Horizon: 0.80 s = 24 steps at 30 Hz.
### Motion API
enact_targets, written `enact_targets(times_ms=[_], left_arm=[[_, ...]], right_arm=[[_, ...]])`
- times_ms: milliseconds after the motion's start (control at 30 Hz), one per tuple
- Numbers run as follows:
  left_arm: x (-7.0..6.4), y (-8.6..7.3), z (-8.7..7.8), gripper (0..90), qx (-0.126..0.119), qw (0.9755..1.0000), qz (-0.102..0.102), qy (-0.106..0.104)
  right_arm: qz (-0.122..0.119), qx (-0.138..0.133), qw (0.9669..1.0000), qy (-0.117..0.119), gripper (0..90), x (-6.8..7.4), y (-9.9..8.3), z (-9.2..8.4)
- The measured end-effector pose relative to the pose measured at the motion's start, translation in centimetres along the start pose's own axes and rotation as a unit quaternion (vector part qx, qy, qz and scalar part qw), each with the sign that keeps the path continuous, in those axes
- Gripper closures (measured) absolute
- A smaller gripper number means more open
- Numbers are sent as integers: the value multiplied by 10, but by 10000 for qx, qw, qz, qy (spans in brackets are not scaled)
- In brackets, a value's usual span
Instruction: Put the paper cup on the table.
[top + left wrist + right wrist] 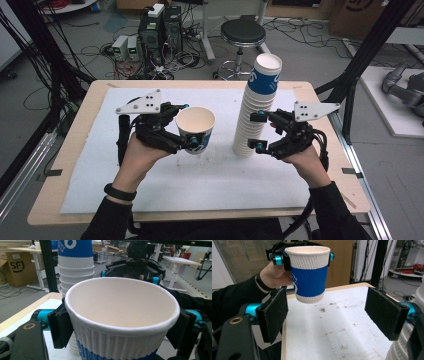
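Left gripper fingers pinch a single paper cup just under its rim, one pad each side, cup upright and lifted clear of the white mat, over the table's middle. Right gripper fingers spread, nothing between the pads, just beside the tall cup stack, which stands toward the table's right edge.
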State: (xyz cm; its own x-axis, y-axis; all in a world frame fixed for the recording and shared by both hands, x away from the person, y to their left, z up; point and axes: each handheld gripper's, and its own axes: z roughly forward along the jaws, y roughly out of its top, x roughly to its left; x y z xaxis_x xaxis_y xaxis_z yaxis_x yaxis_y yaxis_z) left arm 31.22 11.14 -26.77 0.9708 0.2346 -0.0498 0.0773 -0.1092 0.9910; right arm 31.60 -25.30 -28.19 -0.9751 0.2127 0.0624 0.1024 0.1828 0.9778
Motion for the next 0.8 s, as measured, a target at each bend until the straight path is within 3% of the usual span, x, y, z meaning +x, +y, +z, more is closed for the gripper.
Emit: enact_targets(times_ms=[433, 800], left_arm=[[4, -7, -16, 215, 44, 9988, 5, 492], [10, -20, -35, 217, -68, 9949, 32, 1003]], right_arm=[[-64, 15, 10000, -2, 190, 4, 2, 3], [-56, 46, 10000, 18, 190, 3, 2, 6]])
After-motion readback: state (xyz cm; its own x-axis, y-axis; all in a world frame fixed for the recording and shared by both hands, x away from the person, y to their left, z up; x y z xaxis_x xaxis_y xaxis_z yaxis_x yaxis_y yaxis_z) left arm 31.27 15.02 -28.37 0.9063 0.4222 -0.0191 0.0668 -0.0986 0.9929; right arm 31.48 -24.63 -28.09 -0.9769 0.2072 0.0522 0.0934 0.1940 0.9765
